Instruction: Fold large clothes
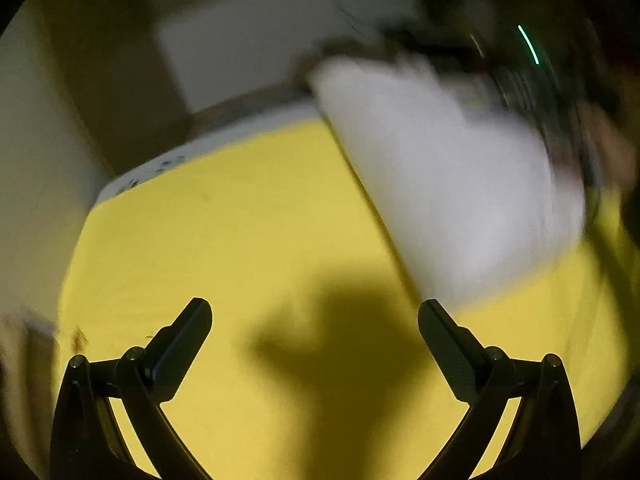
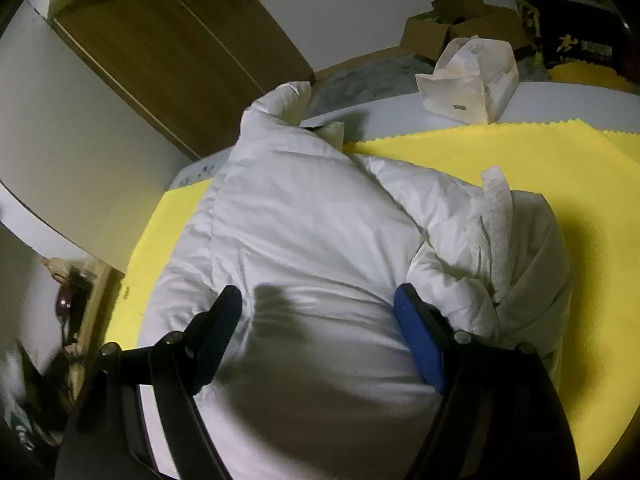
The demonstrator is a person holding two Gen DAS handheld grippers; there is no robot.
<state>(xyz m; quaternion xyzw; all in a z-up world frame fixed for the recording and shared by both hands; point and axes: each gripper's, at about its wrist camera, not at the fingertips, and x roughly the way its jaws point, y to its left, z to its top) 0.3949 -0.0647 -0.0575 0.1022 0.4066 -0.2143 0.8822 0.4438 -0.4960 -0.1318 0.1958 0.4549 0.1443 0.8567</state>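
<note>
left gripper (image 1: pixel 315 312) hangs spread and empty over bare yellow cloth (image 1: pixel 224 240), left of the white jacket (image 2: pixel 304 232). right gripper (image 2: pixel 318 306), spread too, rests on the jacket; sleeve looks folded in, so roughly midway.

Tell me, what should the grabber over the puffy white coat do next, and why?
Probably lower the right gripper a little and close on the white jacket. Its fingers are spread wide just above the padded fabric and hold nothing. The jacket looks partly bundled on the yellow cloth, with a sleeve lying loose across it. The left gripper is open over bare cloth.
</note>
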